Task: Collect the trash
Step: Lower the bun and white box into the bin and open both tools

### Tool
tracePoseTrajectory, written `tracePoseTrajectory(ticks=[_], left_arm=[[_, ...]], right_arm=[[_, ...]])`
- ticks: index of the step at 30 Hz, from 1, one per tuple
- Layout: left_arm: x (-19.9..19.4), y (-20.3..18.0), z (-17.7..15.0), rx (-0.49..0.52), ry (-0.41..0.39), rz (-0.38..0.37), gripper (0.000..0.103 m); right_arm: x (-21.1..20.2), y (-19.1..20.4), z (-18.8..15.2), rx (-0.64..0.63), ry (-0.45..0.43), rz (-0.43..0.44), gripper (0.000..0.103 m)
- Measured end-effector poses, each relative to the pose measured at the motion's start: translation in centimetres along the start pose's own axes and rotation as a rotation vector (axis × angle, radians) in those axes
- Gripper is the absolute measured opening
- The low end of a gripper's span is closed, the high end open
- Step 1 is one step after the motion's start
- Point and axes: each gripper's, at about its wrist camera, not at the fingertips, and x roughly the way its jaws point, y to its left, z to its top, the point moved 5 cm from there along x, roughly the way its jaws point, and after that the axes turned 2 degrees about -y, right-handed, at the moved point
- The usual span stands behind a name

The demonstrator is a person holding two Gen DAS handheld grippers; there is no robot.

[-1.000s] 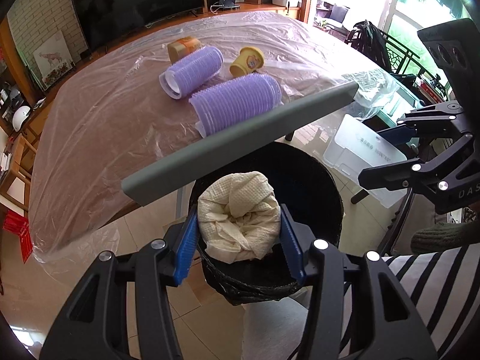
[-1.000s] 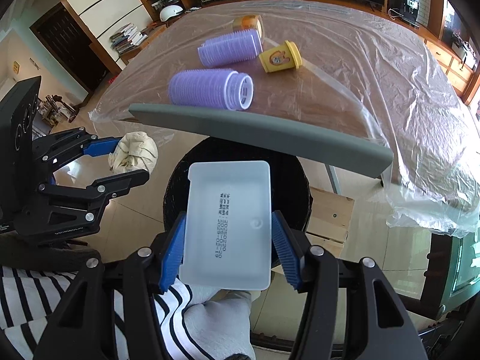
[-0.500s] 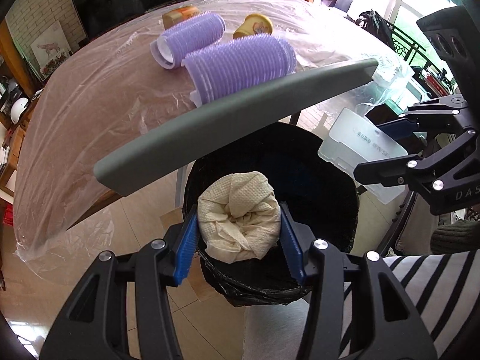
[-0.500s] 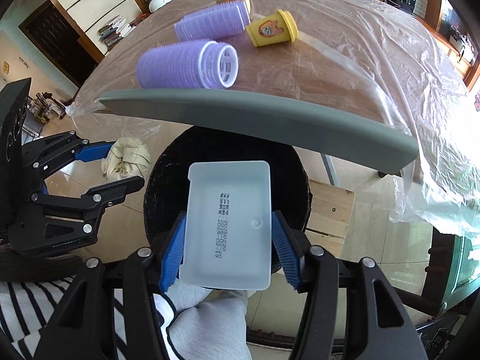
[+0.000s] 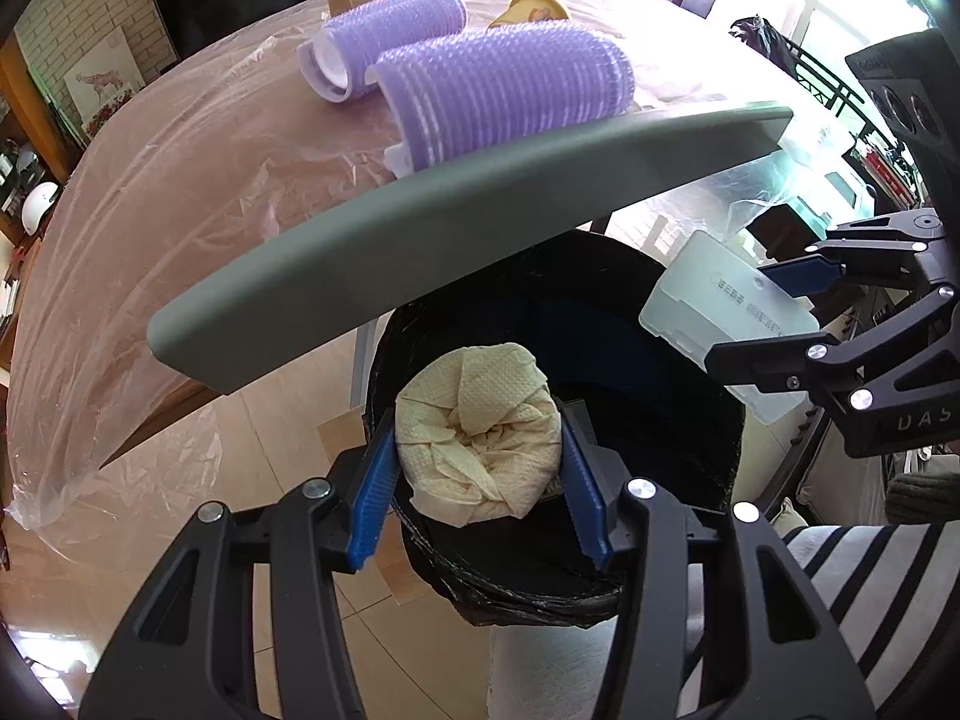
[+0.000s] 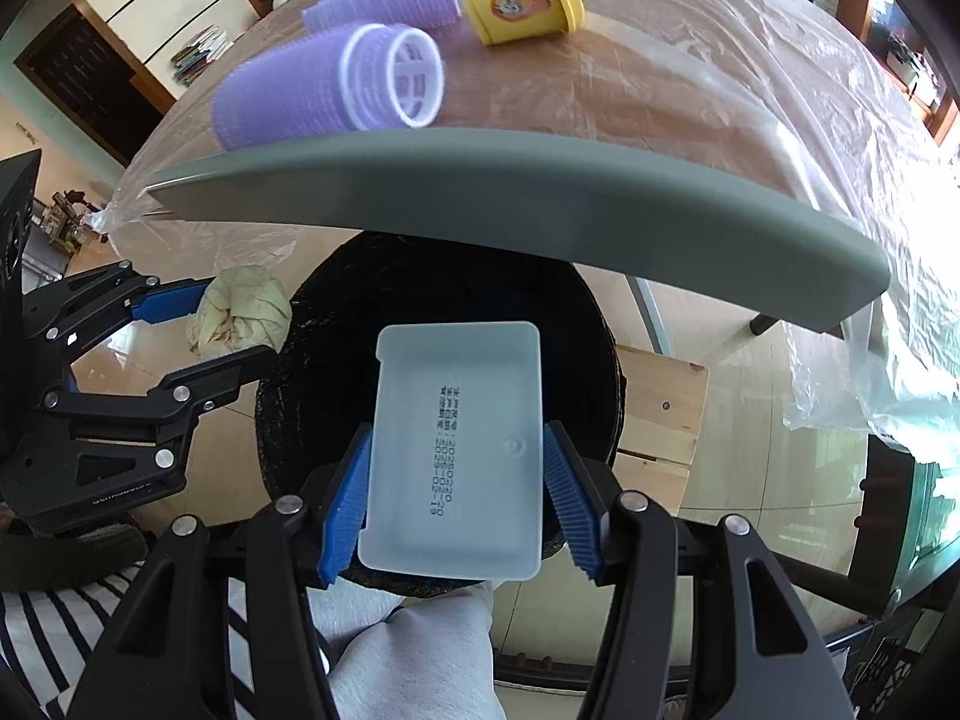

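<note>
A living room with tiled floor; a table (image 5: 180, 192) draped in clear plastic sheet carries two purple hair rollers (image 5: 510, 90) and a yellow tub (image 6: 528, 3) lying on its side, with a grey chair-back rail (image 5: 456, 252) crossing in front of the table edge. Below the rail stands a black bin (image 5: 678, 468) lined with a dark bag — its interior looks dark and, as far as can be seen, empty.

Left claw (image 5: 480, 468): clamped on a crumpled paper towel (image 5: 480, 438), its blue pads pressing both sides. The wad hangs directly above the near-left part of the bin mouth.

Right claw (image 6: 456, 480): gripping a translucent plastic tray (image 6: 456, 450) by its long sides, underside with printed date facing the camera, long axis running along the fingers toward the table. The tray sits over the bin opening, slightly toward the person's knee (image 6: 414, 654).

Both pieces of trash lie straight over the bin, so the coming move probably needs only a release — the tray's far edge stays clear of the rail.
</note>
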Motion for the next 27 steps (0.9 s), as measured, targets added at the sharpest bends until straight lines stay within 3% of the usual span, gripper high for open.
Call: tracePoseTrajectory(ticks=[27], left_arm=[[2.0, -0.2, 0.0, -0.002, 0.027, 0.013, 0.052]], right_arm=[[1.8, -0.1, 0.1, 0.023, 0.015, -0.03, 0.054]])
